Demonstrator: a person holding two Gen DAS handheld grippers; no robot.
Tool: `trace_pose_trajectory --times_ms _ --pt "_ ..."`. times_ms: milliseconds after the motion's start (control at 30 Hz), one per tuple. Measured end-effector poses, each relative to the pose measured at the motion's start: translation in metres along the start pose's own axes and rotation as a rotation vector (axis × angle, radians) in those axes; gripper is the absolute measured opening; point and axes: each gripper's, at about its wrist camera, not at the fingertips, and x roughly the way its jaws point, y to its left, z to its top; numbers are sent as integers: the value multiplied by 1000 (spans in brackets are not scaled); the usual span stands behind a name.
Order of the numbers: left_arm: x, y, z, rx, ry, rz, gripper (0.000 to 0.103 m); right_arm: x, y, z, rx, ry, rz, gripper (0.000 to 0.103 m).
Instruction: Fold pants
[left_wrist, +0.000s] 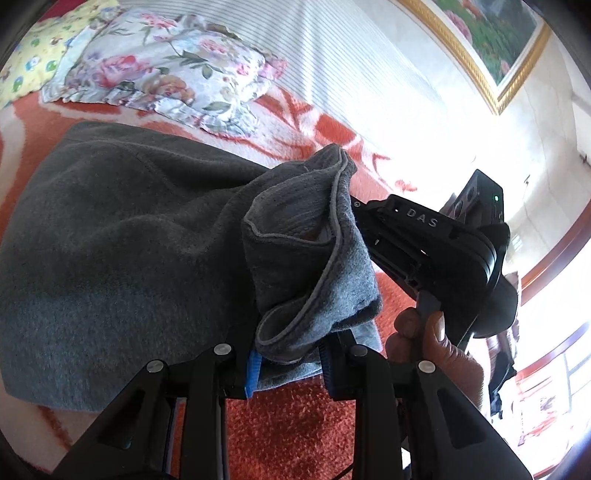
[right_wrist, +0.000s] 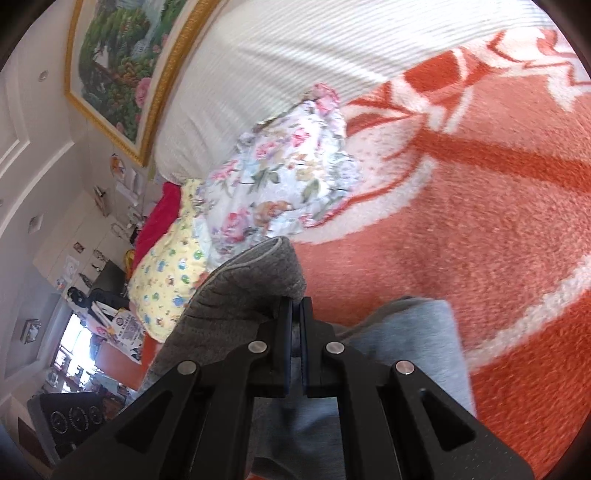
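The bed is covered by a fuzzy orange blanket with white patterning, a flowered pillow and a yellow printed one up by the ribbed white headboard. A gold-framed garden painting hangs above. The grey pants lie bunched on the blanket; the left gripper grasps a folded edge, and the right gripper is clenched on the ribbed cuff.

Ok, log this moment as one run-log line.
stage: mid-fold | left gripper: shut on pants cuff | right gripper: shut on pants | surface: orange blanket | nearby: floral pillow
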Motion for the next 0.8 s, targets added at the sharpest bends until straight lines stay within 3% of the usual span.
trace_pose_trajectory --times_ms 167,333,400,467,633,800 --pt "13 -9 -7 65 15 29 27 4 -17 1 -2 13 -45 5" --pt "20 -12 -16 94 53 13 42 6 -31 4 29 26 -93 5" --pt "18 -14 -19 100 60 4 56 0 -39 4 58 20 -103 5" --pt "13 -15 -21 95 59 -36 63 -9 -41 3 62 11 -110 5" --pt "1 -22 -26 115 66 -79 65 -36 -38 2 61 -16 -168 5" --pt "-20 -15 -29 109 44 -80 65 -60 -20 1 31 -53 -168 5"
